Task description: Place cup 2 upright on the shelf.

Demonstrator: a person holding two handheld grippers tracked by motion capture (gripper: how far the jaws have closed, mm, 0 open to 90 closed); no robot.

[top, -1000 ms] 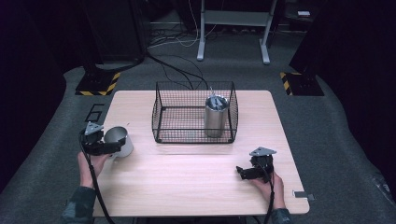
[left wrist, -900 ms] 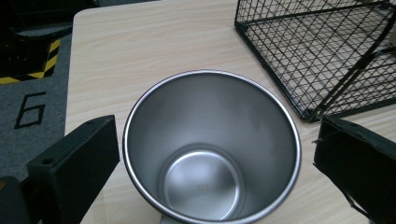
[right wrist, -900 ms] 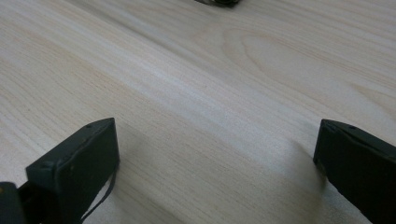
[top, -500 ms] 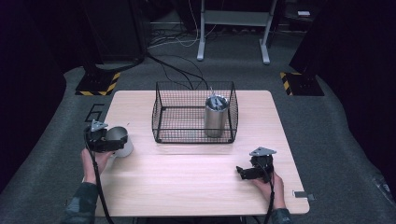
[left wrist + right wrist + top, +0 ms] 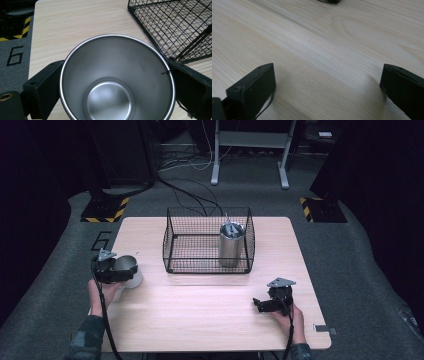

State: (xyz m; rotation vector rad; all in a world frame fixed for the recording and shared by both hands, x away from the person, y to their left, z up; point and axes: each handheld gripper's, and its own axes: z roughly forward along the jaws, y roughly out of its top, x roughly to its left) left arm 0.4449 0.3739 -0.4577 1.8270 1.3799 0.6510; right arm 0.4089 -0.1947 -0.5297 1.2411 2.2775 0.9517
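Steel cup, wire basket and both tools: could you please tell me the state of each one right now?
Steel cup: upright, empty, held between the left tool's jaws near the table's left edge.
Left tool: shut on the steel cup.
Wire basket: upright on the table, open at the top.
Tall steel tumbler: standing inside the basket, at its right end.
Right tool: open, holding nothing, low over bare table.

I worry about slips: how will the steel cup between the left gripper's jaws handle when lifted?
The steel cup looks polished and tapered, so it may slip downward. Its walls look thin, so it is probably light and stiff. The left gripper clasps it near the rim.
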